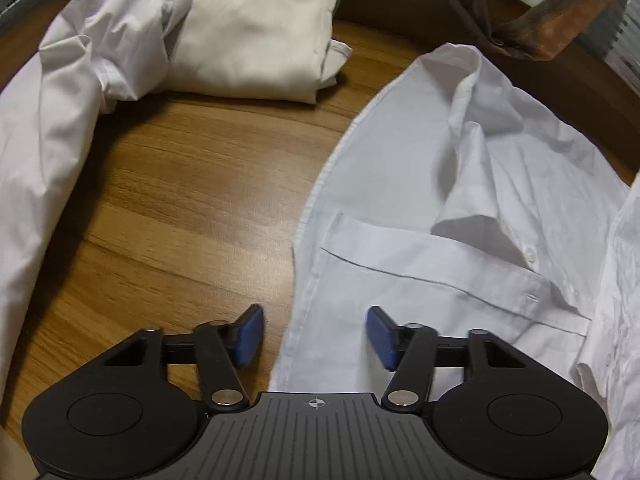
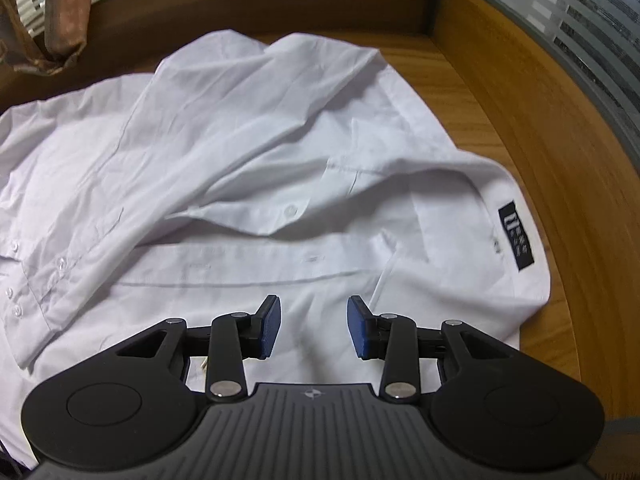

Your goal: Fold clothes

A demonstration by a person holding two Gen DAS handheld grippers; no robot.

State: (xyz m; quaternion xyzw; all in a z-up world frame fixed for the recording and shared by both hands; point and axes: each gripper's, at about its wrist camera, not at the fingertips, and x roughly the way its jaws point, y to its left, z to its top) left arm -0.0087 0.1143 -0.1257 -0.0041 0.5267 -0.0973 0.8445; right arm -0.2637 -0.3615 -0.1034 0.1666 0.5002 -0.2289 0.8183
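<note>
A white button-up shirt (image 1: 460,208) lies spread and rumpled on the wooden table (image 1: 192,200). My left gripper (image 1: 316,334) is open and empty, just above the shirt's left hem edge. In the right wrist view the same shirt (image 2: 248,152) fills the frame, with its collar and a black label (image 2: 516,236) at the right and a sleeve cuff with buttons (image 2: 36,272) at the left. My right gripper (image 2: 314,326) is open and empty, just above the shirt's front near the collar.
A folded cream garment (image 1: 256,40) lies at the back of the table, with another loose white shirt (image 1: 52,128) draped along the left. A brown patterned cloth (image 1: 552,20) hangs at the far right. The table's raised wooden rim (image 2: 560,160) curves close on the right.
</note>
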